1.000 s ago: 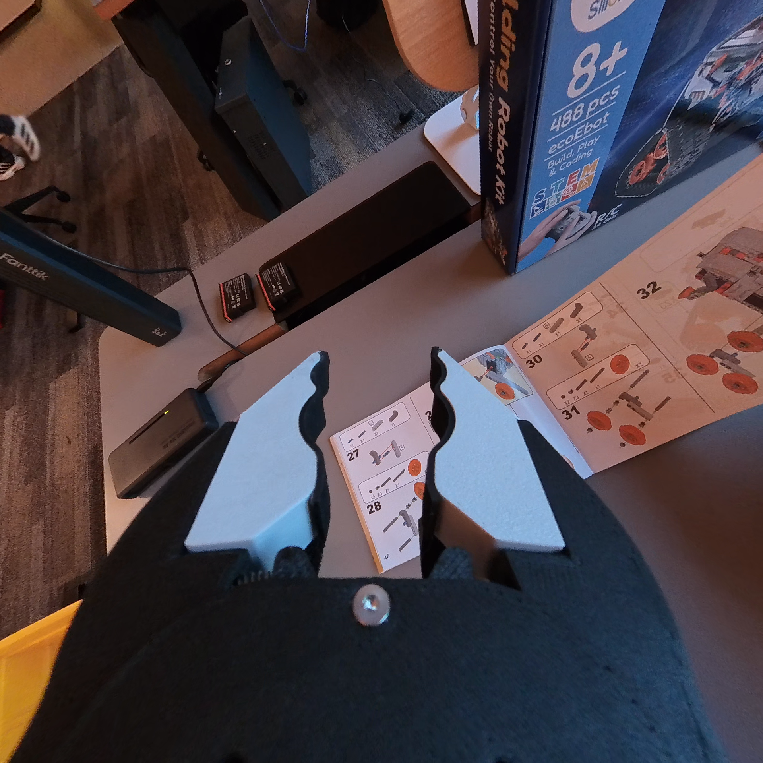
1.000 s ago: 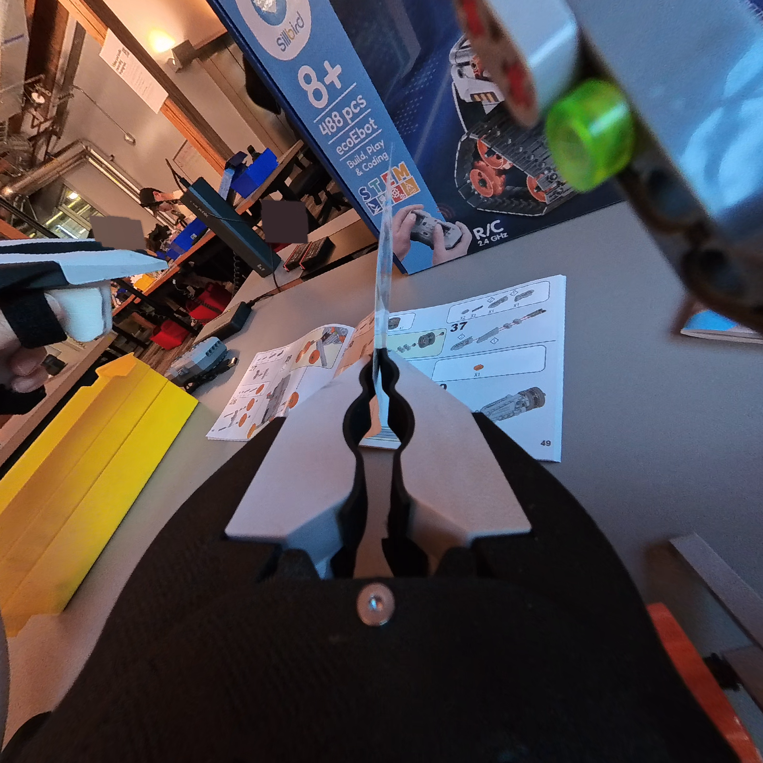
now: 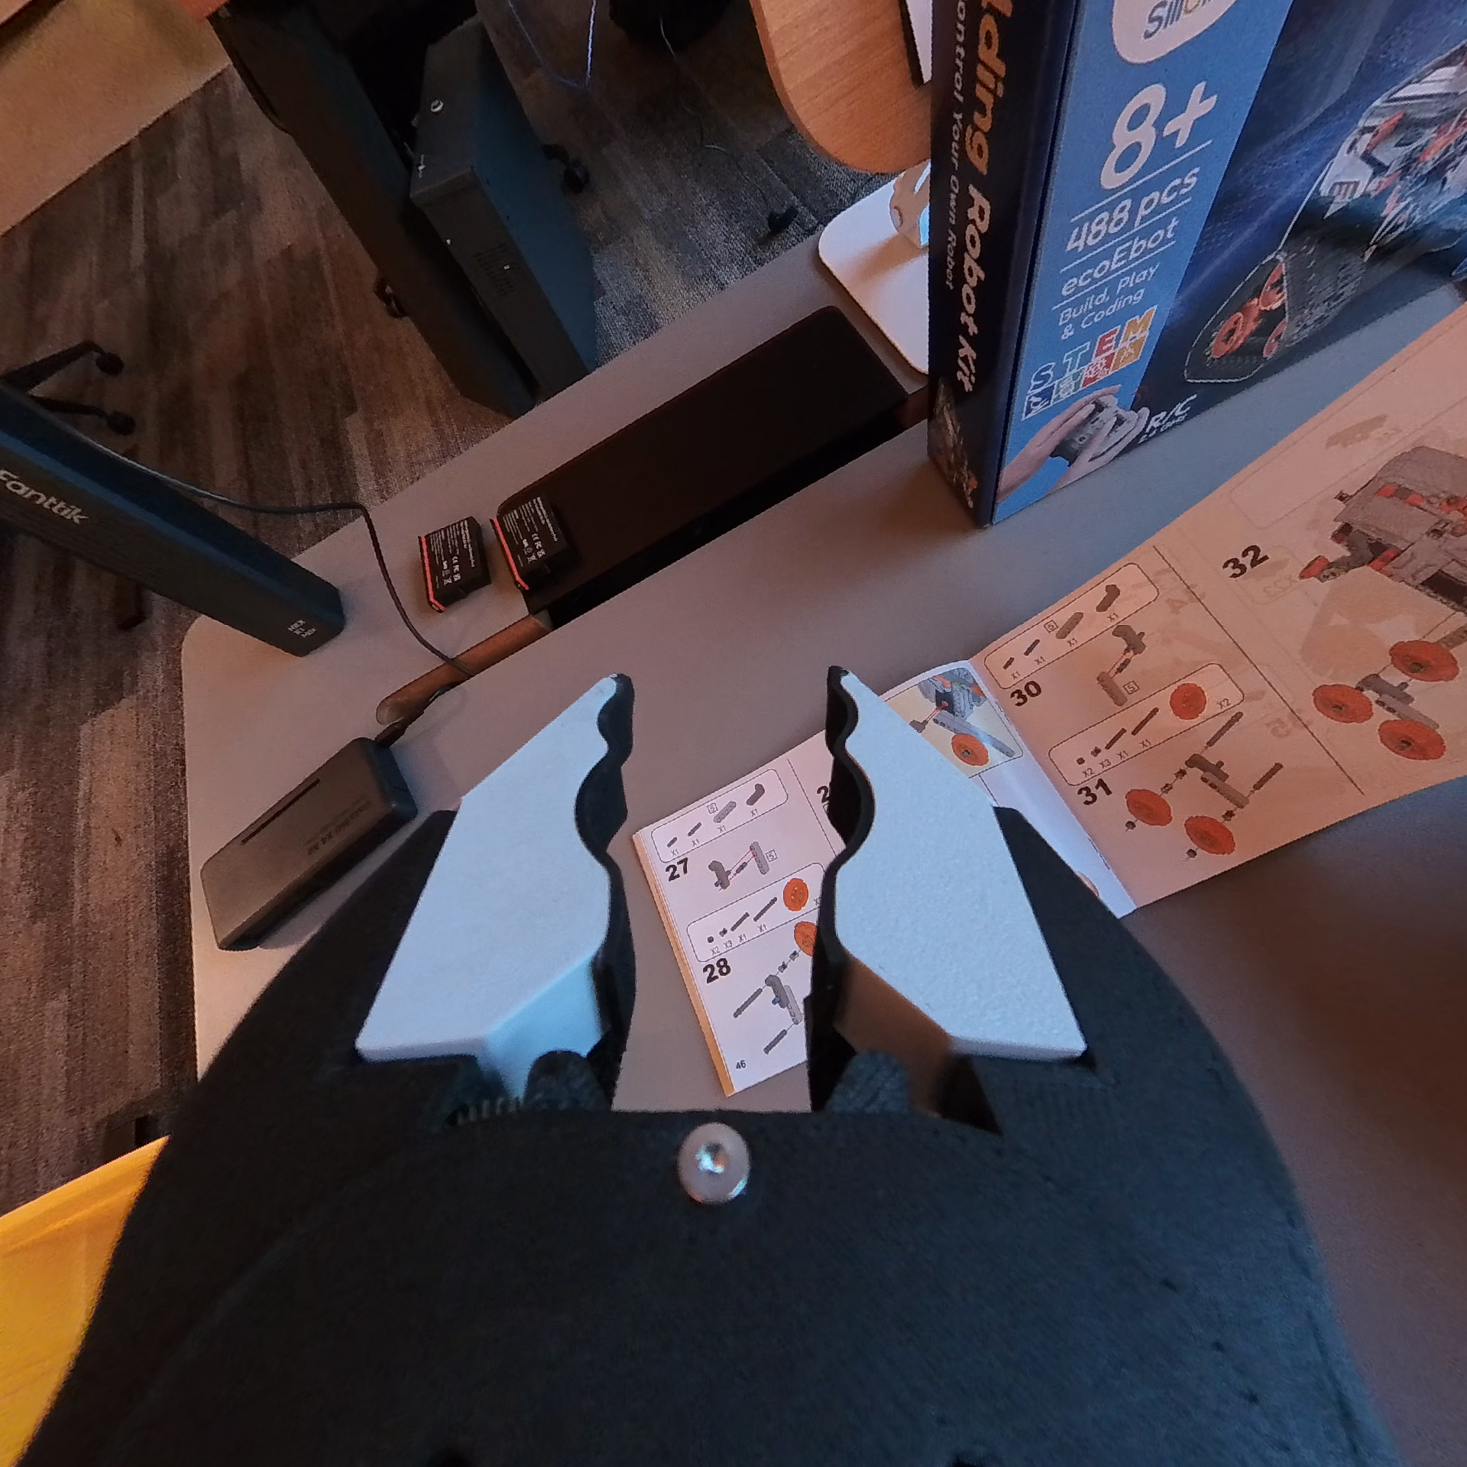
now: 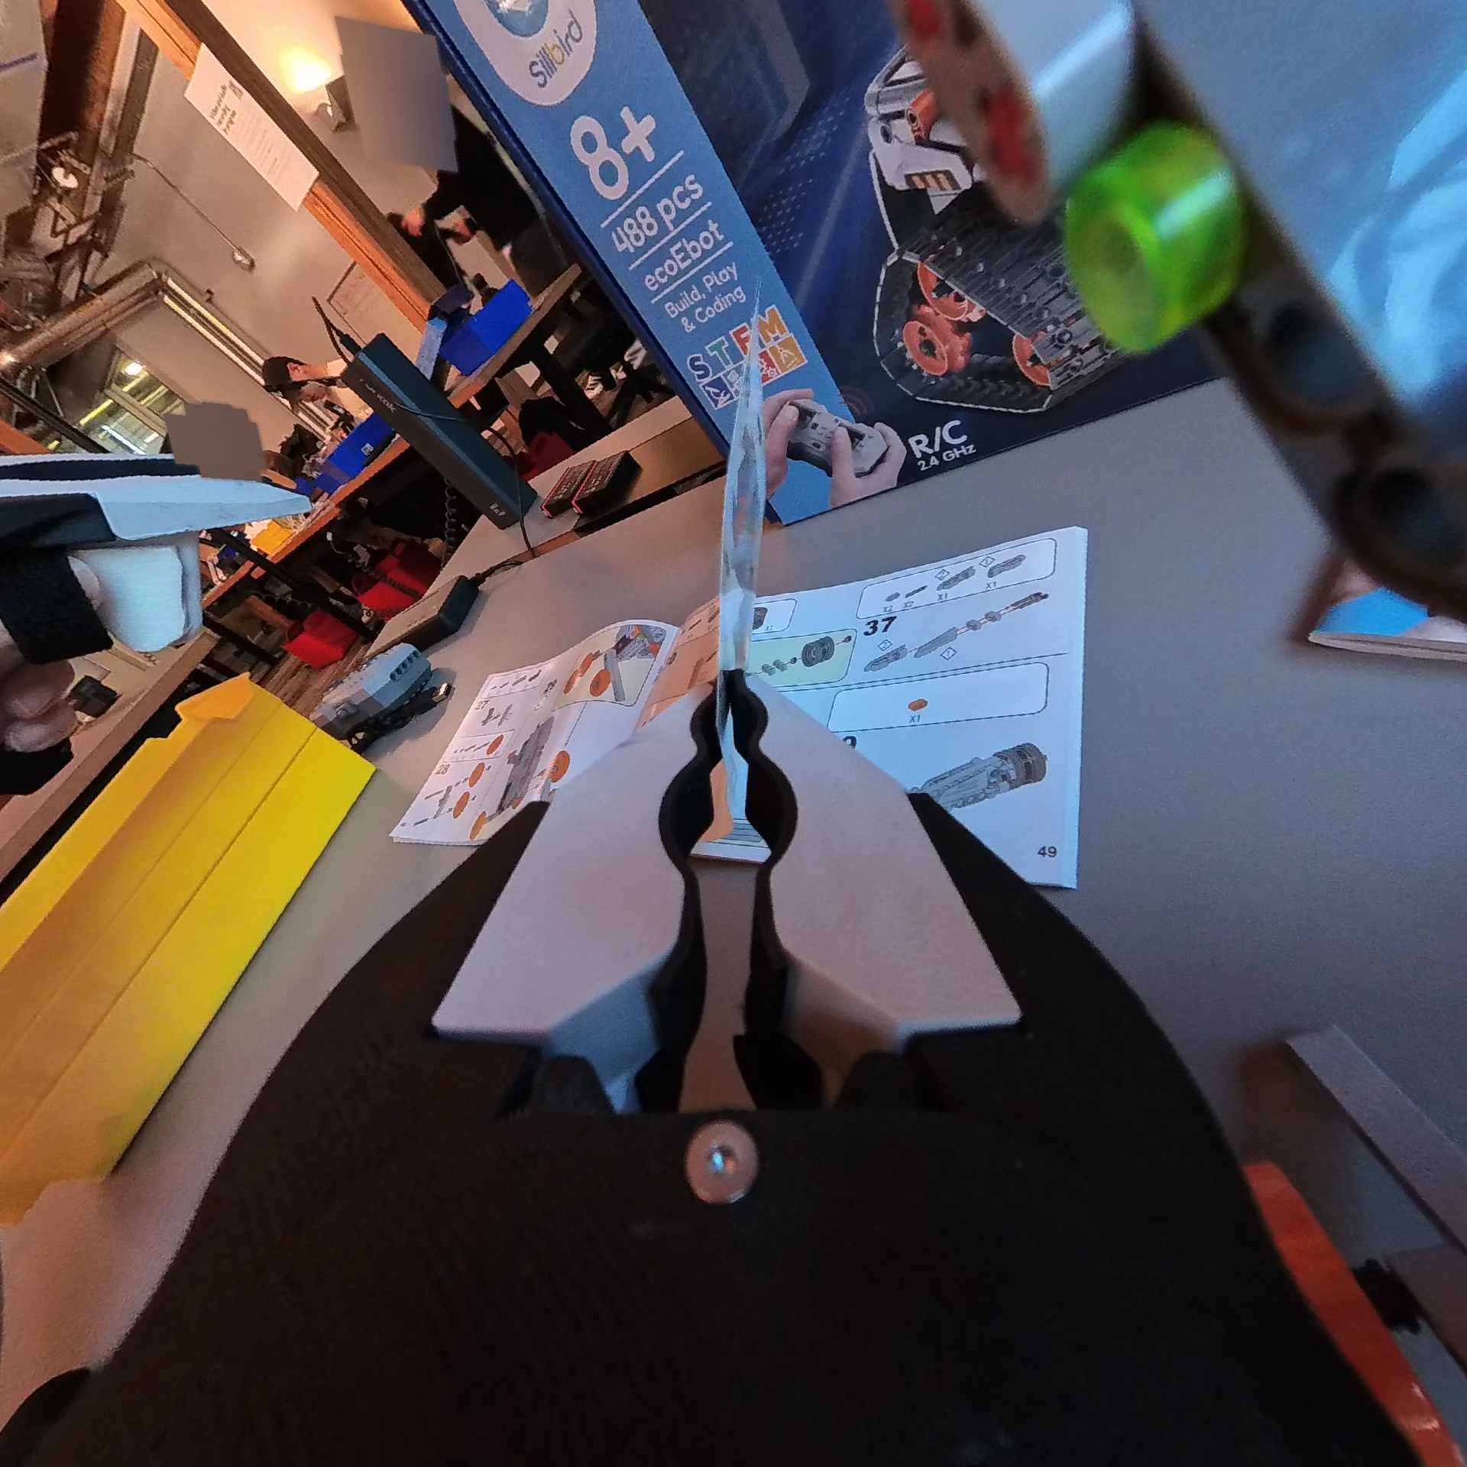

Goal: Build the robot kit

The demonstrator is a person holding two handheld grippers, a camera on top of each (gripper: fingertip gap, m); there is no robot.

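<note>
**Right gripper pinched a raised booklet page; left gripper hung empty above**

In the right wrist view, the right gripper [image 4: 734, 698] had its fingers closed on a thin, glossy paper page [image 4: 742, 508] that stood on edge at the centre of the frame. The page belonged to an open white instruction booklet with printed assembly diagrams [image 4: 952, 675] lying flat on the grey worktop [image 4: 1230, 833]. A tall blue cardboard toy box [image 4: 714, 198] stood behind the booklet at the top of the frame. A long yellow plastic tray [image 4: 159, 873] lay at the left edge.

In the left wrist view, the left gripper [image 3: 726, 691] held nothing, its fingers spread apart above the booklet's lower left corner, not touching it. Two small black battery packs [image 3: 492, 556] lay side by side in the upper left, beside a flat black box [image 3: 302, 841].
</note>
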